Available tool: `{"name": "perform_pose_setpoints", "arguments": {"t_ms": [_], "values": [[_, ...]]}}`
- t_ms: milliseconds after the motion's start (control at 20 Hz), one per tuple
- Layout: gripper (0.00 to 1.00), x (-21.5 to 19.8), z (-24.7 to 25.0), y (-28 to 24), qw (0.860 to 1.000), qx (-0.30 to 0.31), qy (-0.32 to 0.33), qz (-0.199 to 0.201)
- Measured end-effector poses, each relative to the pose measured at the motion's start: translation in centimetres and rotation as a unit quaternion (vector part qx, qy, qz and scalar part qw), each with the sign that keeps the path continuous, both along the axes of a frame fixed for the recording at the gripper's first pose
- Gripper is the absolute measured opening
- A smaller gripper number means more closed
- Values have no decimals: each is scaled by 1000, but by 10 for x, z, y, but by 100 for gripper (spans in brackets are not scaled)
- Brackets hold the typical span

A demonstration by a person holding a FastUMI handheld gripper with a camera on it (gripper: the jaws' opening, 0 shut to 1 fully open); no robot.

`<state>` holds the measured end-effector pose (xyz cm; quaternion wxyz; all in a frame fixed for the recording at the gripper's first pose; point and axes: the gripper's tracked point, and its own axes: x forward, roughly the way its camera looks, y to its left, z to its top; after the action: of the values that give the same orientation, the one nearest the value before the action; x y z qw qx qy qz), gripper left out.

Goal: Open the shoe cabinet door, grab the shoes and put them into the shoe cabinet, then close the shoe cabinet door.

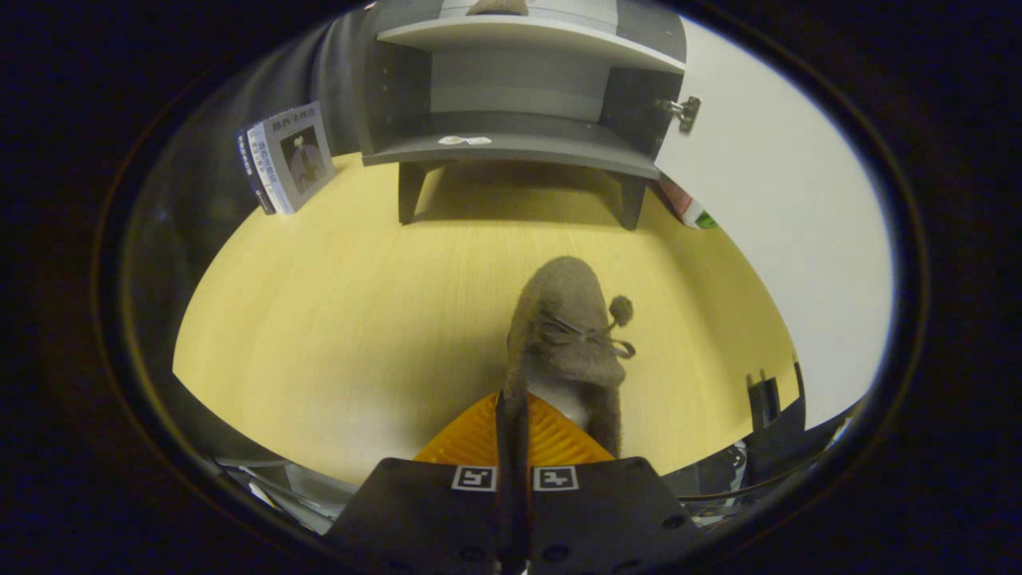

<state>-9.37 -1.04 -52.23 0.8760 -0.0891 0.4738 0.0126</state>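
A brown fuzzy shoe (568, 319) with a bow and pom-pom hangs just ahead of my fingers, toe pointing away, above the yellow wooden table (335, 319). My gripper (512, 403) is shut on the shoe's left collar edge, the fingers pressed together with only that thin rim between them. Beyond the shoe stands the grey shoe cabinet (519, 104), its white door (766, 208) swung wide open to the right on a metal hinge (683, 110). The lower shelf (511, 148) holds only a small white sticker. Another brown shoe (497, 7) peeks out on the upper shelf.
A boxed booklet (289, 158) stands on the table left of the cabinet. A red and green item (688, 209) lies behind the cabinet's right leg, by the door. Dark clamps (765, 403) sit at the table's near right edge.
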Motion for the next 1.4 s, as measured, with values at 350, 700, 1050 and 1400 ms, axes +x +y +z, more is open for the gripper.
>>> {"name": "perform_pose_setpoints", "arguments": {"t_ms": [350, 700, 1050, 1400], "values": [[3, 27, 66, -2, 999, -3, -51, 3], [3, 66, 187, 4, 990, -22, -137, -23], [3, 133, 300, 19, 970, -26, -241, -10], [2, 247, 351, 16, 953, -19, -303, 18]]}}
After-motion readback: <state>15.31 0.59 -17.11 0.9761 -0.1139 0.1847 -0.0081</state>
